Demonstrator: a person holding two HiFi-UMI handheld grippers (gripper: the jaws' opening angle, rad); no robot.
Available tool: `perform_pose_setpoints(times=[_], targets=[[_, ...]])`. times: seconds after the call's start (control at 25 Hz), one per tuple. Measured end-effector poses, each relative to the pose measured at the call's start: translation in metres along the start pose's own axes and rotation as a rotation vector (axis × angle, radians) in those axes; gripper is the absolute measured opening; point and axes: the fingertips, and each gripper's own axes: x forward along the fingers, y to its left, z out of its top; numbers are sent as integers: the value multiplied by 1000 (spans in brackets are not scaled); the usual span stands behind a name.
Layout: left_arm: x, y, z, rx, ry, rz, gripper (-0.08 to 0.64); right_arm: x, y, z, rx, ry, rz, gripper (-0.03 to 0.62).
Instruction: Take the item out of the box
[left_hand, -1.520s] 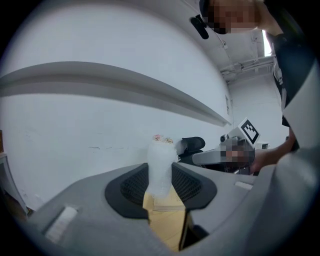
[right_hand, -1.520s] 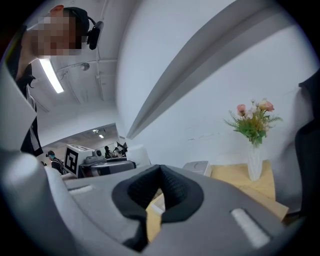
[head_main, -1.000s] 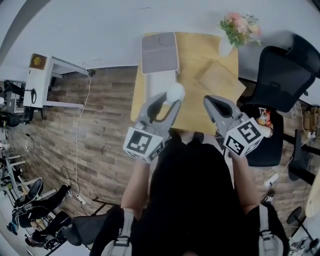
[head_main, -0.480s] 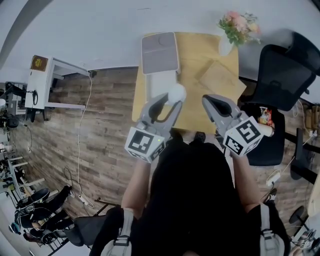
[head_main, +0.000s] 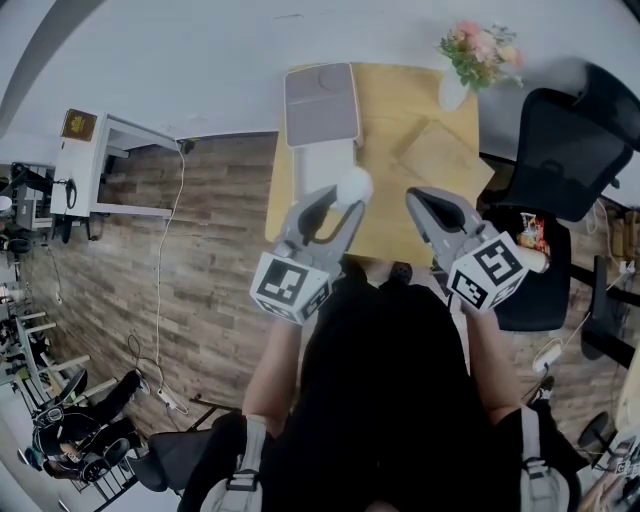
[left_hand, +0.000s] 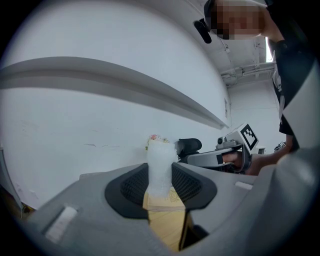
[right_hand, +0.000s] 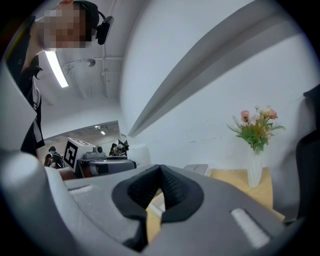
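I hold the white foam-wrapped item (head_main: 352, 185) in the left gripper (head_main: 338, 200) fingers, apparently above the open grey-lidded box (head_main: 322, 150) to clear it; the right gripper (head_main: 425, 208) fingers are closed and empty.

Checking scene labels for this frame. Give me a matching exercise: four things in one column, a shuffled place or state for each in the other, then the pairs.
Things
1. white item
2. vase of flowers
3. black chair
4. right gripper

Places or states
A. off the table, past its right edge in the head view
B. jaws together, nothing between them
C. clamped in the jaws of the left gripper
D. on the table's far right corner

Pairs: 1-C, 2-D, 3-A, 4-B
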Motion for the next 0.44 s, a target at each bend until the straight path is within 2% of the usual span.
perform_pose_setpoints(times=[0.44], targets=[[-3,5,-3,-7,3,0,152,3,1,-2,-3,1,-12,0]])
